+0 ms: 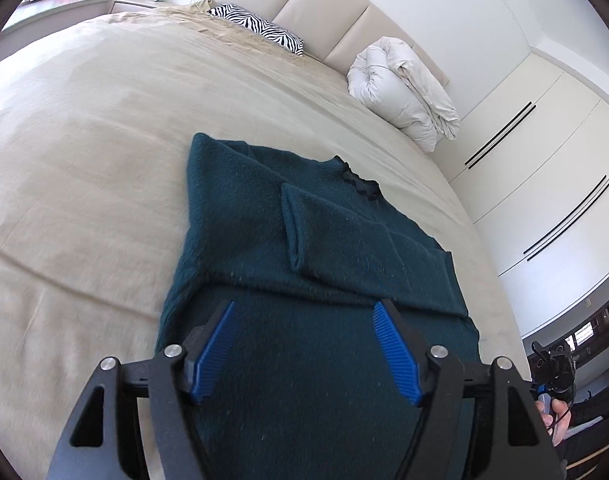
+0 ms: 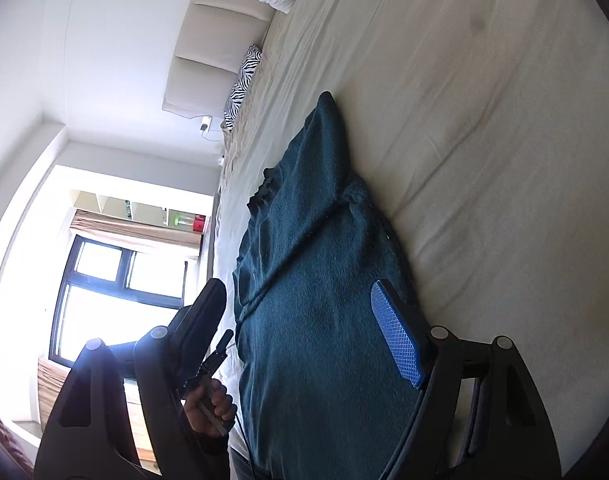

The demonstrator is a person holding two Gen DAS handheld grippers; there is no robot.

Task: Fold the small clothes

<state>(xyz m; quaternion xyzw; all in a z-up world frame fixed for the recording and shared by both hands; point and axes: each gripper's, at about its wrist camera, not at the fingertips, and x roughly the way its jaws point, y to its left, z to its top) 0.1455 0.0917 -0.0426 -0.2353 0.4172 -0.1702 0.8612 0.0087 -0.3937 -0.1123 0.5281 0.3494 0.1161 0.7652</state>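
A dark teal knitted sweater [image 1: 304, 248] lies flat on the beige bed [image 1: 84, 160], neck toward the headboard, with both sleeves folded across its chest. My left gripper [image 1: 304, 312] is open, its blue pads spread over the sweater's lower part. My right gripper [image 2: 296, 300] is open and turned on its side at the sweater's [image 2: 312, 280] edge, one blue pad [image 2: 396, 332] low beside the fabric next to the bed sheet [image 2: 484, 160]. Neither gripper holds anything.
A zebra pillow [image 1: 260, 28] and a rolled white duvet [image 1: 404, 92] lie by the padded headboard [image 1: 324, 12]. White wardrobe doors [image 1: 544, 168] stand to the right of the bed. A window [image 2: 116, 280] shows in the right wrist view.
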